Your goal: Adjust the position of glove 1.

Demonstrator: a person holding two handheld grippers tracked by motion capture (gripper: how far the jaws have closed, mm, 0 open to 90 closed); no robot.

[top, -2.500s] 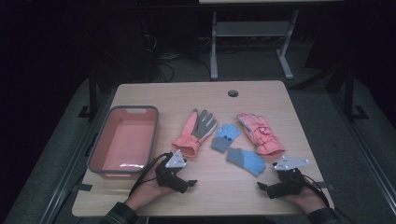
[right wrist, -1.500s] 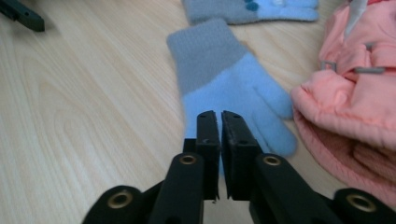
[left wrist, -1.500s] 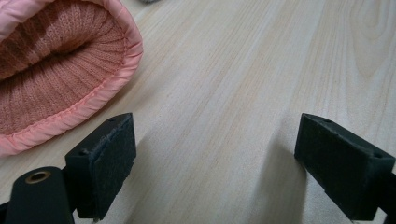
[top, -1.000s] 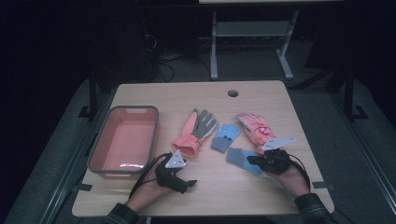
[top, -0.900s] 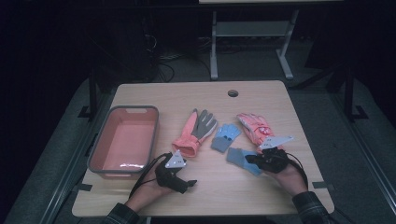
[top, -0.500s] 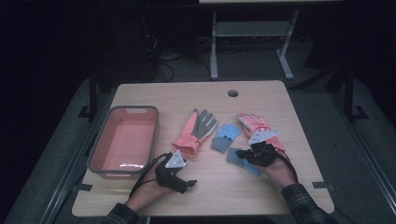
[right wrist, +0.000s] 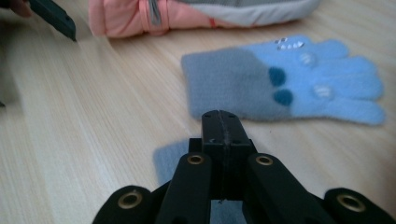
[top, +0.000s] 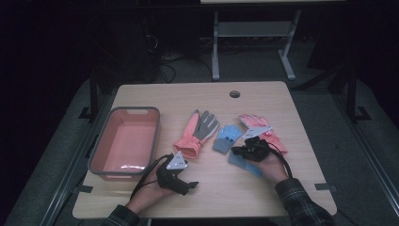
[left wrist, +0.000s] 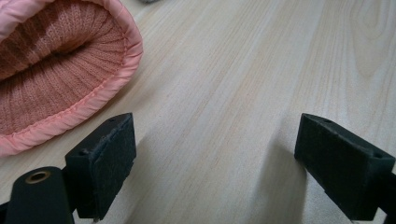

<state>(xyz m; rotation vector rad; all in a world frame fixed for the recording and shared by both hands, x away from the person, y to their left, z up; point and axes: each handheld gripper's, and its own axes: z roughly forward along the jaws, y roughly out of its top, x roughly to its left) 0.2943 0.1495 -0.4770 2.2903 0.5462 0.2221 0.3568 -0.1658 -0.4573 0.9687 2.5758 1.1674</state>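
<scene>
Blue gloves lie on the desk (top: 301, 188) between two pink gloves: one blue glove (right wrist: 289, 84) lies flat just ahead of the right gripper (right wrist: 221, 122), fingers pointing right in that gripper's view, and a second blue glove (top: 248, 165) lies under that gripper, a grey-blue edge showing beneath its jaws. Those jaws are pressed together, pinching nothing visible. The left gripper (left wrist: 215, 158) rests with jaws spread over bare wood, a pink glove's cuff (left wrist: 56, 74) just beside its left jaw.
</scene>
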